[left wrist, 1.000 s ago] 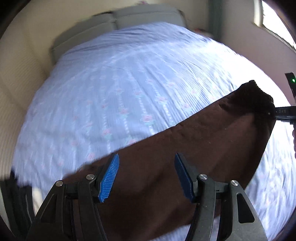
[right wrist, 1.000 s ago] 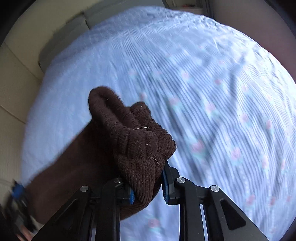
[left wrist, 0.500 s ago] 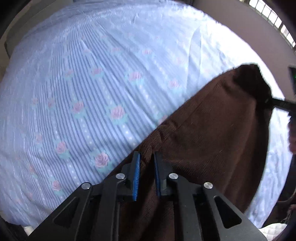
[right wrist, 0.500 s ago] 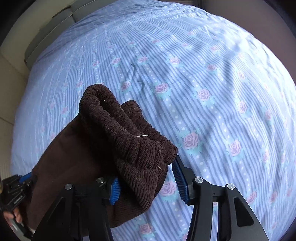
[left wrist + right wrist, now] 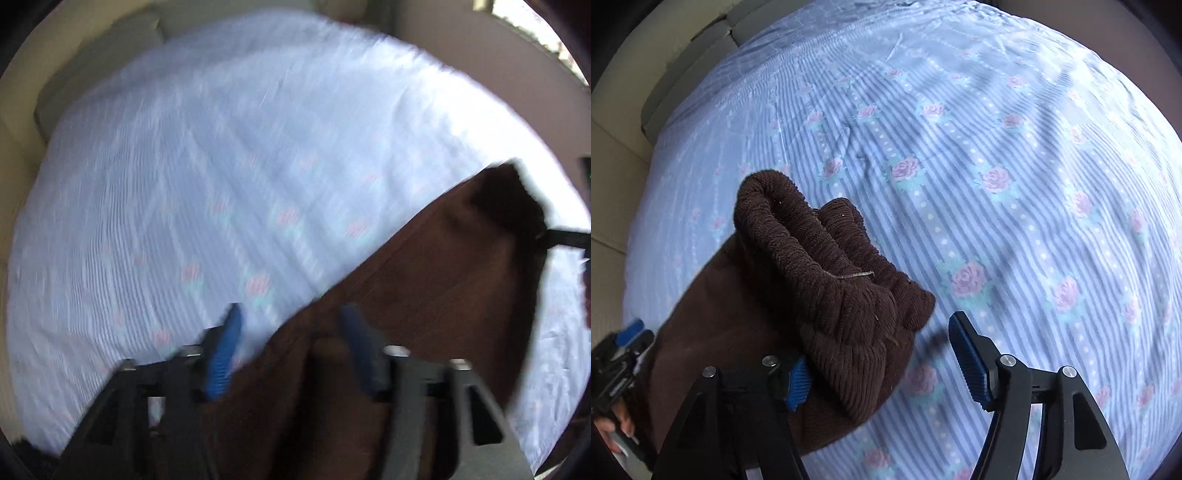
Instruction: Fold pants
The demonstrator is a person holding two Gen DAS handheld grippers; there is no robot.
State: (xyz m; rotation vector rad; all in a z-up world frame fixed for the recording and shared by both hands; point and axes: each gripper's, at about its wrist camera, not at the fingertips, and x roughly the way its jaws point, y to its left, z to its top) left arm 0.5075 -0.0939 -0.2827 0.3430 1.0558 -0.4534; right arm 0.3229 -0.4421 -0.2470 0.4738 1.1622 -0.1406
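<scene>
Dark brown corduroy pants (image 5: 443,295) lie across a blue striped bed sheet (image 5: 221,166) printed with roses. In the blurred left wrist view my left gripper (image 5: 291,350) has its jaws opening over the pants' lower edge; cloth lies between the blue pads but neither presses on it. In the right wrist view the bunched elastic waistband (image 5: 827,266) sits between the opening jaws of my right gripper (image 5: 882,369). It leans on the left pad, and the right pad (image 5: 967,358) stands clear of it. My right gripper's tip (image 5: 565,238) shows at the pants' far end.
Grey cushions (image 5: 694,48) and a beige wall (image 5: 609,177) border the bed's far side. A window (image 5: 535,22) is at the upper right. A hand (image 5: 613,424) holds the left gripper's body (image 5: 620,350) at the pants' left end. Bare sheet (image 5: 1034,184) stretches to the right.
My left gripper closed on the pants' edge half a second ago and has opened again while shifting sideways. My right gripper's jaws have spread apart, releasing the waistband.
</scene>
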